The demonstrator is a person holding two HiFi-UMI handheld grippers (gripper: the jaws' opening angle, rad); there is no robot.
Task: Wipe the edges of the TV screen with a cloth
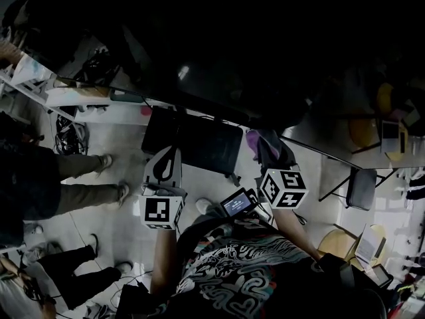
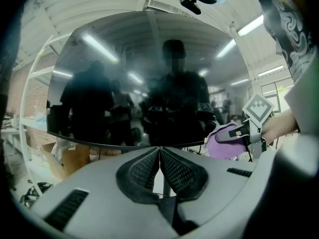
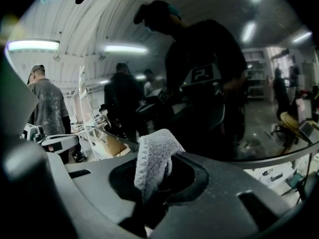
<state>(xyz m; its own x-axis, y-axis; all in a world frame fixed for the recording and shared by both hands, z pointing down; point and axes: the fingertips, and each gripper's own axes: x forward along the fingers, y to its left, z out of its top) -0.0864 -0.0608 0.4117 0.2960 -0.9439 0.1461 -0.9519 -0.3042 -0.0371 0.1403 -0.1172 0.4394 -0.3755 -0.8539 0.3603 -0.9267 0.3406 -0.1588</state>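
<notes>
The TV screen [image 1: 252, 58] is a large dark glossy panel that fills the top of the head view. It also fills the left gripper view, where the screen [image 2: 114, 83] mirrors several people and its lower edge runs just above my jaws. My left gripper [image 1: 171, 153] points at that lower edge, and its jaws [image 2: 159, 151] are shut, pad against pad, on nothing. Further right along the edge, my right gripper [image 1: 263, 146] is shut on a purple cloth [image 1: 254, 140]. The cloth [image 3: 153, 158] sticks up between that gripper's [image 3: 155, 179] jaws, close before the screen [image 3: 209, 83]. From the left gripper view the cloth [image 2: 223, 141] lies at the screen's lower right corner.
A dark flat panel [image 1: 196, 141] sits under the screen's edge, between the grippers. People's legs [image 1: 80, 178] stand on the floor at left, near a white shelf rack [image 1: 73, 98]. Chairs [image 1: 362, 188] and a table stand at right. Cables [image 1: 66, 135] lie on the floor.
</notes>
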